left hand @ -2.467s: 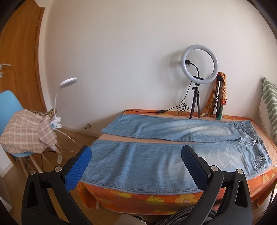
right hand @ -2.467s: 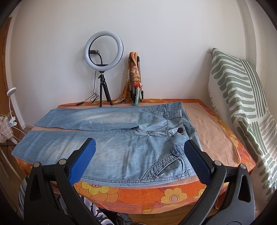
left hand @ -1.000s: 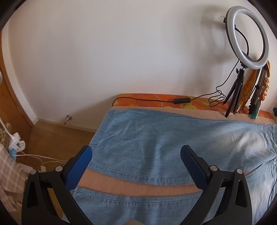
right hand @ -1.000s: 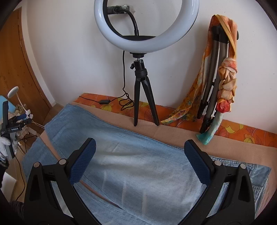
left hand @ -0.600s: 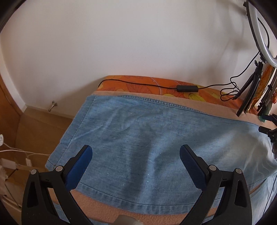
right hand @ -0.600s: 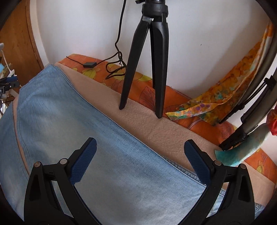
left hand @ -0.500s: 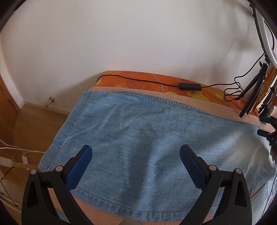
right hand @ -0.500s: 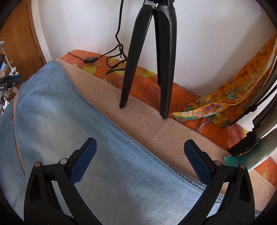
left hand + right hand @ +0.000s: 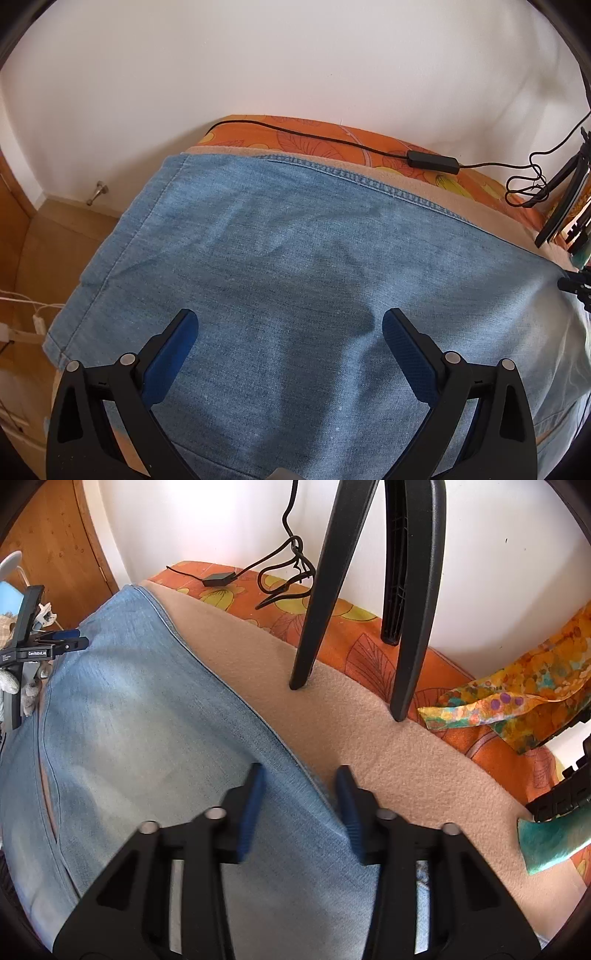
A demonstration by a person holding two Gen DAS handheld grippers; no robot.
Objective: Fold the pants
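Observation:
Light blue jeans (image 9: 295, 266) lie flat on a beige blanket over an orange flowered cover. In the left wrist view my left gripper (image 9: 290, 328) is open and empty, low over the far leg near its hem end. In the right wrist view the far leg (image 9: 140, 716) runs diagonally. My right gripper (image 9: 300, 786) is partly closed, its jaws straddling the leg's far seam edge without pinching it. The left gripper also shows at the left edge of the right wrist view (image 9: 70, 639).
Black tripod legs (image 9: 406, 602) stand on the beige blanket (image 9: 369, 738) just beyond the right gripper. A black cable with an inline switch (image 9: 432, 162) runs along the wall side. A colourful scarf (image 9: 517, 698) lies at the right. Wooden floor (image 9: 44, 236) lies left of the bed.
Both grippers moved forward and down onto the far leg. The right gripper's jaws narrowed around the seam edge. The left gripper stayed wide open.

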